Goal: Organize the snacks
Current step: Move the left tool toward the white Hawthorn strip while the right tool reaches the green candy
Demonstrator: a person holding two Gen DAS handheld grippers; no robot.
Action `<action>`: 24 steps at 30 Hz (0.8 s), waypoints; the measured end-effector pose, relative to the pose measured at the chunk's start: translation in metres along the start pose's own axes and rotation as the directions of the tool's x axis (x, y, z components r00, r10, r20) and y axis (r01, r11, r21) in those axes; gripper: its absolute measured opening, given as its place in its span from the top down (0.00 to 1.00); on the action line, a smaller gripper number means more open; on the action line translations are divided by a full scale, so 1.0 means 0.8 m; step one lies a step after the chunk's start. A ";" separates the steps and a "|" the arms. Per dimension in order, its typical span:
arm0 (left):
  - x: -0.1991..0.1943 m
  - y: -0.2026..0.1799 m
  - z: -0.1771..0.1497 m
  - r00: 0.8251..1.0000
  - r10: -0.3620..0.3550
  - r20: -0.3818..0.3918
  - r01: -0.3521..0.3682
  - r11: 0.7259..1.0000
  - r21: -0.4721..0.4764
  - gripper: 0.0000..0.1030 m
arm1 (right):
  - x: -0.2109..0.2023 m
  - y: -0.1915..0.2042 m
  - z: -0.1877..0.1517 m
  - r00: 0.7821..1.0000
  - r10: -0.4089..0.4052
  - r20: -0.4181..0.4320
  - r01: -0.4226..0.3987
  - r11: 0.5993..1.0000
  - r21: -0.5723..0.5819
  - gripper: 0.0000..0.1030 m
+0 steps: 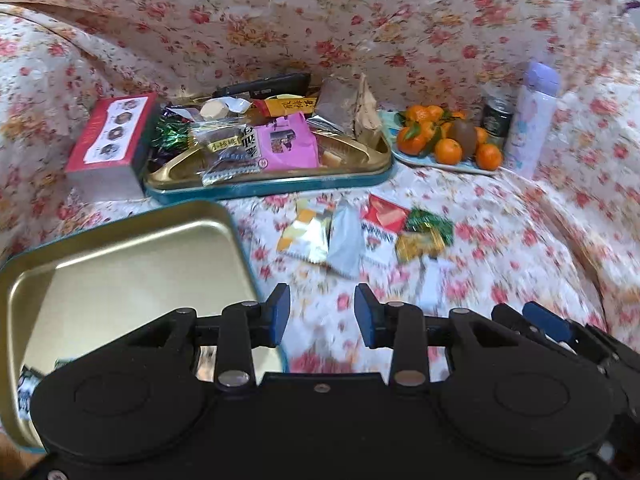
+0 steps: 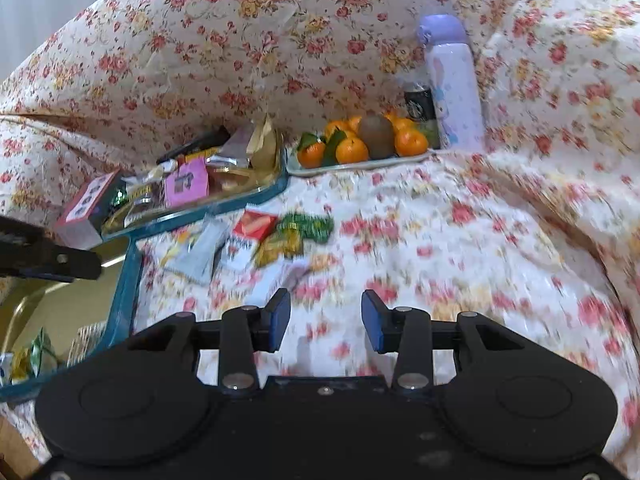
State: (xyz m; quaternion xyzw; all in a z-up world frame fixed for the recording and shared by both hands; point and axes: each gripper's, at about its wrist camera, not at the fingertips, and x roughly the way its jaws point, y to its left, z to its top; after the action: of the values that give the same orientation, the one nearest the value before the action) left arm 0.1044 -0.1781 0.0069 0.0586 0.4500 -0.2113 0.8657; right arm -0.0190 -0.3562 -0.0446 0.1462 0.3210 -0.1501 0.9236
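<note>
loose snack packets (image 1: 360,236) lie in a small cluster on the floral cloth (image 1: 500,216), just in front of the full tin (image 1: 280,178) and to the right of the near gold tin (image 1: 132,256). nearest the gold tin: a yellow-and-white packet (image 1: 302,236), then a grey sachet (image 1: 346,244), a red-and-white packet (image 1: 382,224), and farthest from the tin, green and gold foil candies (image 1: 424,232), touching or overlapping one another.

left gripper (image 1: 322,316) over the right rim of the gold tin, fingers (image 1: 280,312) parted, nothing between them. right gripper (image 2: 326,320) beyond the tin's right wall, over bare cloth short of the cluster, fingers (image 2: 280,318) likewise released and empty.

judged step: reach for one packet to carry into the gold tin, where a few wrapped snacks (image 2: 28,356) already sit in the near corner. best to take an edge piece, pinch a crimped end rather than the flat face, and come down steeply so soft cloth is not gathered too. risk: overlapping neighbours dragged along.

farther from the tin: plate of mandarins (image 2: 352,148), dark can (image 2: 418,102), lilac bottle (image 2: 452,92).
</note>
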 end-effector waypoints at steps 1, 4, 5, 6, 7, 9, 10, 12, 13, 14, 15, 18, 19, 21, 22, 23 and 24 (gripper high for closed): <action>0.011 0.000 0.011 1.000 0.008 -0.009 -0.008 1.000 -0.009 0.56 | 0.007 0.000 0.008 1.000 0.013 -0.002 -0.013 1.000 -0.003 0.58; 0.036 0.001 0.034 0.999 0.043 -0.032 -0.044 0.998 -0.032 0.56 | 0.031 0.004 0.031 0.999 0.043 -0.007 -0.043 0.999 -0.013 0.58; 0.044 0.001 0.042 0.998 0.057 -0.038 -0.059 0.998 -0.034 0.56 | 0.041 0.006 0.040 0.999 0.052 -0.010 -0.052 0.998 -0.019 0.58; 0.053 0.001 0.048 0.996 0.074 -0.045 -0.075 0.997 -0.034 0.56 | 0.049 0.009 0.046 0.998 0.059 -0.013 -0.059 0.998 -0.025 0.58; 0.062 0.001 0.054 0.994 0.094 -0.051 -0.095 0.995 -0.030 0.56 | 0.060 0.012 0.056 0.998 0.068 -0.017 -0.068 0.997 -0.030 0.58; 0.077 -0.001 0.063 0.991 0.123 -0.061 -0.124 0.992 -0.021 0.56 | 0.081 0.020 0.070 0.997 0.078 -0.027 -0.079 0.996 -0.041 0.58; 0.085 0.000 0.066 0.989 0.134 -0.069 -0.136 0.991 -0.018 0.56 | 0.094 0.024 0.078 0.996 0.081 -0.033 -0.083 0.995 -0.048 0.58; 0.100 0.002 0.073 0.985 0.150 -0.088 -0.153 0.988 -0.023 0.56 | 0.109 0.033 0.086 0.996 0.078 -0.043 -0.081 0.995 -0.065 0.58; 0.106 0.004 0.075 0.983 0.155 -0.095 -0.159 0.987 -0.029 0.56 | 0.119 0.038 0.092 0.996 0.078 -0.047 -0.081 0.994 -0.073 0.58; 0.111 0.007 0.077 0.982 0.158 -0.100 -0.162 0.986 -0.035 0.56 | 0.129 0.043 0.097 0.995 0.081 -0.050 -0.085 0.993 -0.083 0.58; 0.114 0.008 0.079 0.982 0.161 -0.103 -0.166 0.985 -0.039 0.56 | 0.137 0.047 0.101 0.995 0.083 -0.053 -0.087 0.992 -0.091 0.58; 0.124 0.012 0.086 0.977 0.181 -0.111 -0.188 0.981 -0.055 0.56 | 0.162 0.062 0.109 0.995 0.077 -0.060 -0.084 0.989 -0.124 0.58; 0.127 0.015 0.087 0.975 0.190 -0.116 -0.198 0.978 -0.063 0.56 | 0.169 0.067 0.110 0.995 0.074 -0.065 -0.082 0.988 -0.134 0.58; 0.133 0.020 0.090 0.971 0.206 -0.126 -0.217 0.973 -0.082 0.56 | 0.185 0.074 0.112 0.995 0.065 -0.080 -0.077 0.986 -0.147 0.58; 0.136 0.024 0.091 0.968 0.213 -0.134 -0.226 0.970 -0.092 0.56 | 0.192 0.077 0.112 0.994 0.061 -0.091 -0.075 0.985 -0.155 0.58; 0.139 0.027 0.092 0.966 0.217 -0.143 -0.232 0.967 -0.101 0.56 | 0.197 0.080 0.112 0.993 0.057 -0.100 -0.073 0.984 -0.162 0.58; 0.143 0.029 0.092 0.963 0.219 -0.156 -0.237 0.966 -0.104 0.56 | 0.202 0.082 0.111 0.993 0.051 -0.110 -0.069 0.983 -0.172 0.58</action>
State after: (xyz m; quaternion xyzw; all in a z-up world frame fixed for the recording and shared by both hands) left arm 0.2274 -0.2142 -0.0437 0.0721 0.5131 -0.0776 0.8518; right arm 0.1752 -0.3586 -0.0696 0.0818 0.3767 -0.0854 0.9187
